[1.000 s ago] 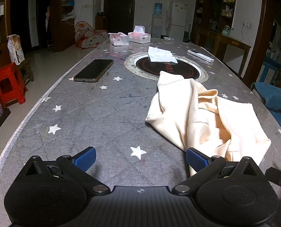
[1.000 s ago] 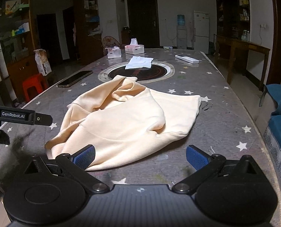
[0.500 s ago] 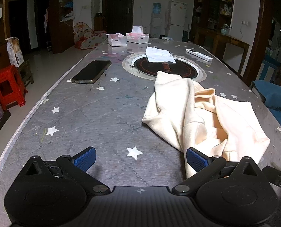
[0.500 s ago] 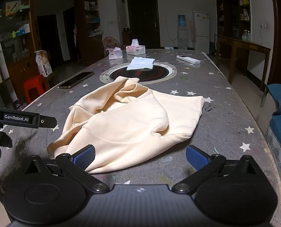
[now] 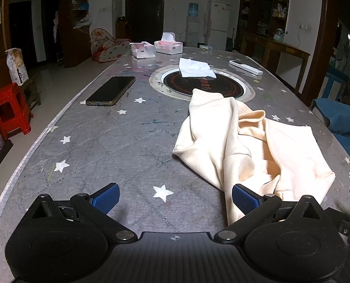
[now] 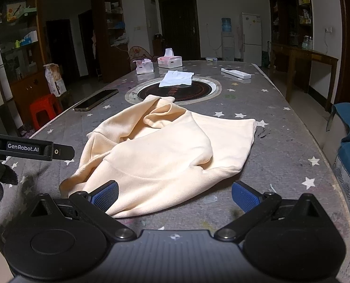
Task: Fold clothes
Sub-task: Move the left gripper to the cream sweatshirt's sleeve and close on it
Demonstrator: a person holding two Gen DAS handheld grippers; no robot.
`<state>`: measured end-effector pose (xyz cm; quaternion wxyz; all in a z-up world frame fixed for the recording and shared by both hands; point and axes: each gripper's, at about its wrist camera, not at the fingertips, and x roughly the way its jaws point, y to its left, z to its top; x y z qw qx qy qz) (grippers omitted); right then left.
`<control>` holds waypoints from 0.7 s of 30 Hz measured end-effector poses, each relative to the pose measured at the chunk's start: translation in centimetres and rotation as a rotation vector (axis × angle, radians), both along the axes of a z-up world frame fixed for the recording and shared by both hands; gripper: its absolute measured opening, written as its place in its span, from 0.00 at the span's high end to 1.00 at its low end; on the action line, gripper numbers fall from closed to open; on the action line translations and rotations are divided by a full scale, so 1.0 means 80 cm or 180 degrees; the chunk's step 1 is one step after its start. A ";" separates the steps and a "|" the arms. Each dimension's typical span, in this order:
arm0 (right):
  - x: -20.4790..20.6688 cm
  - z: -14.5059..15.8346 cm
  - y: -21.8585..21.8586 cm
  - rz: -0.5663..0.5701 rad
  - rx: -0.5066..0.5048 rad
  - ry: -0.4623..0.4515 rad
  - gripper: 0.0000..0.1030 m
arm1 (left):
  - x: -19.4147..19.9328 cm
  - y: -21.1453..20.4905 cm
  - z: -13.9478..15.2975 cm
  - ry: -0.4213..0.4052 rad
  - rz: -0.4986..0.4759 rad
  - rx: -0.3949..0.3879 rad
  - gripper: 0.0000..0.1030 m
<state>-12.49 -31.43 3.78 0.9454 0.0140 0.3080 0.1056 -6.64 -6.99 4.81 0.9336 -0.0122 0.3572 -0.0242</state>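
Dim living room, dark cabinets and a white fridge at the far wall; we work over a long grey star-printed surface (image 5: 128,146) with a round black hotplate inset (image 5: 202,87) at its middle.

Task item: one cream-coloured soft fleece garment (image 6: 165,155), lying crumpled on the near half of the surface, its far tip touching the hotplate rim. One layer is flopped over another, with a rolled ridge across the middle.

Left tongs (image 5: 175,199): blue pads apart, holding nothing, over bare surface just left of the garment's near edge; the right pad (image 5: 244,199) sits in front of that edge, contact not clear. Right tongs (image 6: 175,194): pads apart, empty, straddling the garment's near hem.

Handling, our judgement: light, limp, thick enough to hold a pinch, not slippery, not fragile. It will sag and drag if lifted by one point. We would pinch the near hem at two well-separated corners (image 6: 66,188) (image 6: 229,169), single layer only, and spread flat before folding.

Also present: dark smartphone (image 5: 111,90), white folded cloth (image 5: 195,67), white remote (image 5: 245,67), two tissue boxes (image 5: 168,46).
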 end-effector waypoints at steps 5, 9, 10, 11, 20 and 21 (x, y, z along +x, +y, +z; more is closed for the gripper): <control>0.002 0.000 0.001 0.0009 0.0003 0.0002 0.00 | 0.003 -0.003 -0.001 0.0006 -0.0017 0.0010 0.00; 0.005 -0.001 0.002 0.0019 -0.0005 0.0006 0.00 | 0.006 -0.005 0.001 -0.0016 -0.0049 0.0017 0.00; 0.006 -0.001 0.003 0.0022 -0.0008 0.0008 0.00 | 0.007 -0.007 0.001 -0.0022 -0.0061 0.0022 0.00; 0.007 -0.001 0.003 0.0027 -0.0009 0.0008 0.00 | 0.008 -0.008 0.002 -0.0028 -0.0073 0.0028 0.00; 0.022 0.000 0.008 0.0050 -0.0024 0.0014 0.00 | 0.029 -0.022 0.011 -0.0110 -0.0238 0.0090 0.00; 0.025 0.000 0.008 0.0052 -0.0017 0.0017 0.00 | 0.032 -0.024 0.012 -0.0120 -0.0264 0.0095 0.00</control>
